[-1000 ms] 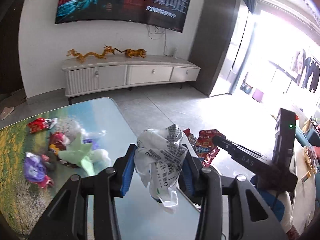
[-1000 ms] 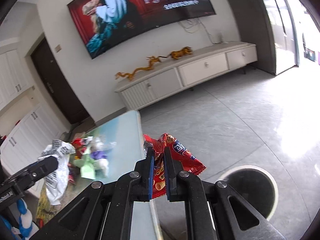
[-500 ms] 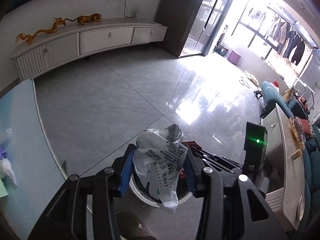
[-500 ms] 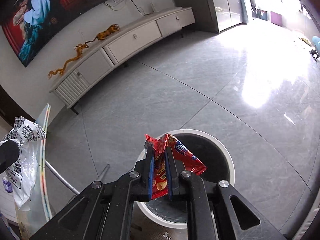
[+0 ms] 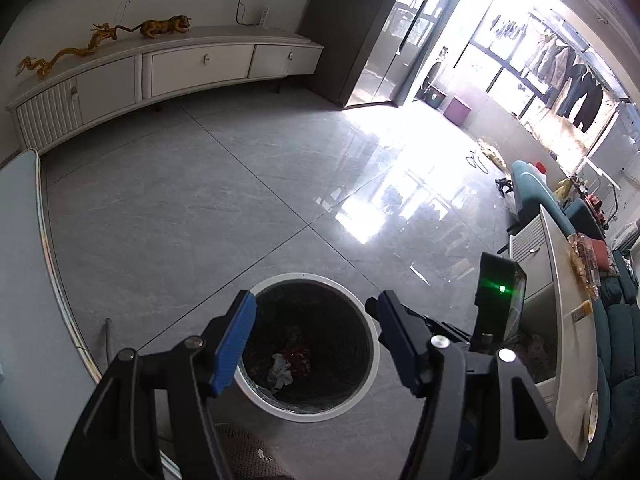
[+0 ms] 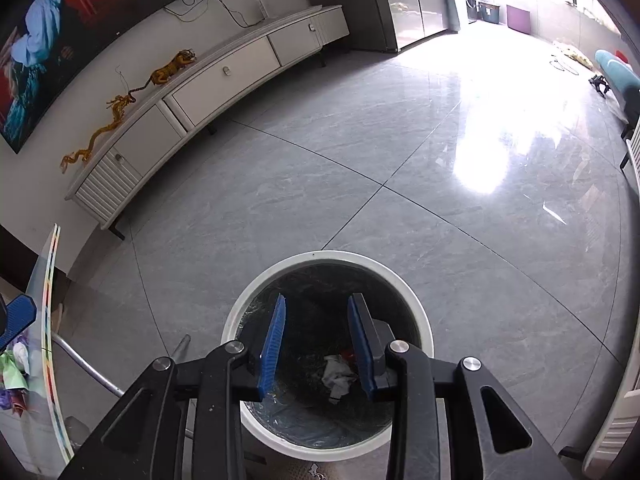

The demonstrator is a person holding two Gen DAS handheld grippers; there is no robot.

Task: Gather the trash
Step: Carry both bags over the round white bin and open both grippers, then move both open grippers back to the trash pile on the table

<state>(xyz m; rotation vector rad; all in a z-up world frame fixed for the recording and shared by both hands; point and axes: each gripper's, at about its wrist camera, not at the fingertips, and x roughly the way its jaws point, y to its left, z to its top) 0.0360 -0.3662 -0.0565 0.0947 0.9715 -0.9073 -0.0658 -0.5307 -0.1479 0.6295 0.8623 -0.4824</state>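
Overhead, both grippers, left (image 5: 312, 338) and right (image 6: 316, 340), gape empty above the bin (image 6: 416, 312); TV (image 6: 80, 20) reads "全国影院热映中".

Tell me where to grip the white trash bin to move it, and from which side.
Grip the white rim of the trash bin, coming straight down from above: it is the only firm, exposed edge, and a finger can slip inside the open mouth. Both the left hand-held gripper and right hand-held gripper hang open above it.

the floor (image 6: 360, 152) is glossy grey tile. the bin (image 6: 416, 292) has a smooth white plastic rim and shiny dark liner. the grippers' pads (image 6: 272, 344) look ribbed blue rubber on matt black plastic.
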